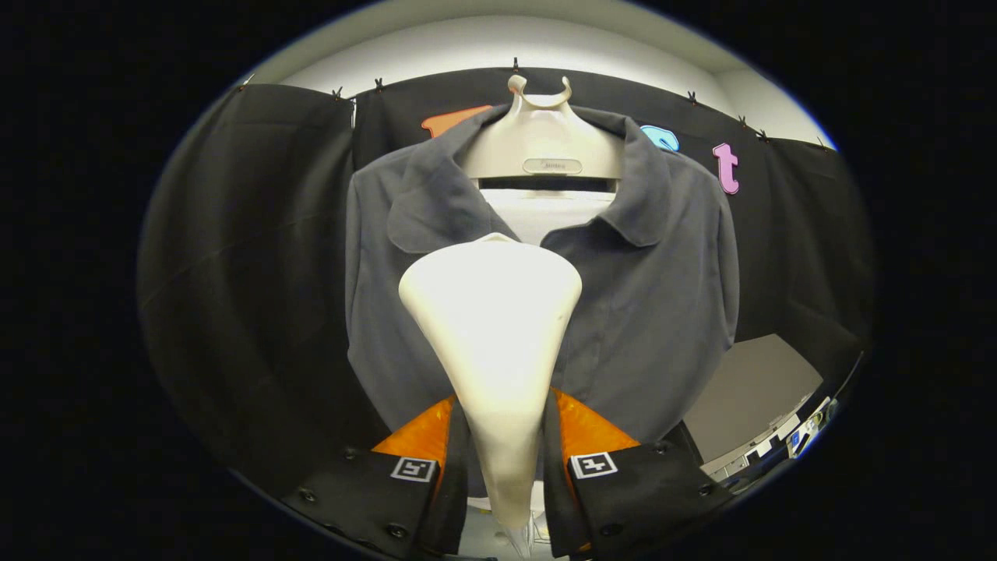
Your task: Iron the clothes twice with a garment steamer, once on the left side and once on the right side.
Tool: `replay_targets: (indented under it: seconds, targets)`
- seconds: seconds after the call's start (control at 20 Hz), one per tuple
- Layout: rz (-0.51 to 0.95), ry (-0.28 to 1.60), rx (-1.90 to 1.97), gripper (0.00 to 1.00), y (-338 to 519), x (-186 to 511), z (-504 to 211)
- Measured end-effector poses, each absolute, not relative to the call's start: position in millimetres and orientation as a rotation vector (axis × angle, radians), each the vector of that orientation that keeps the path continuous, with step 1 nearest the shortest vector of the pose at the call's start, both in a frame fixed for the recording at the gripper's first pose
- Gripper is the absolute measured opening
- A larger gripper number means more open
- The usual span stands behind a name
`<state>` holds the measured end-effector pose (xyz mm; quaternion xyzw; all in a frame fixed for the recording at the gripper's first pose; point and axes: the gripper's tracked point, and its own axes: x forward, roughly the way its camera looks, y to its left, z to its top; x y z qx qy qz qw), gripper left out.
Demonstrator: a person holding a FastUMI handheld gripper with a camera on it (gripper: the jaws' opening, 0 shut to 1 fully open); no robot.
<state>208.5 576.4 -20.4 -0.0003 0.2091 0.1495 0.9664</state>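
A dark grey shirt (654, 312) of soft matte cloth hangs facing the camera on a wide, smooth cream hanger (541, 144) with a forked hook at its top. The collar lies open and flat, its rounded points falling to either side of a pale panel (545, 214) that shows in the neck opening. The cloth on the front is mostly smooth, with faint vertical folds low down.

The steamer (492, 327) is glossy cream plastic, shaped like a funnel: a broad rounded head at 12 o'clock from the fingers, narrowing to a slim handle that runs down between them. Its head sits in front of the shirt's chest, just below the collar opening; whether it touches the cloth cannot be told.

The gripper (505, 460) points level at the shirt, fingers reaching forward and slightly upward. The two fingers (420, 436) stand close on either side of the steamer's handle, one at 9 o'clock of it and one at 3 o'clock, both pressing against it, so the jaws are narrowly parted and pinching the handle.

Black cloth (249, 273) hangs behind the shirt, with a grey surface (748, 389) at 4 o'clock of the shirt.
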Motion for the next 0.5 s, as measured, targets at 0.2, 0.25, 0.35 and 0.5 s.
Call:
replay_targets:
  seconds: [0.2, 0.25, 0.35, 0.5]
  targets:
    - [0.305, 0.451, -0.003, 0.49, 583, 218, -38]
    - [0.306, 0.455, -0.003, 0.49, 585, 221, -43]
    - [0.311, 0.469, -0.002, 0.49, 588, 221, -53]
    - [0.316, 0.493, -0.004, 0.49, 595, 225, -69]
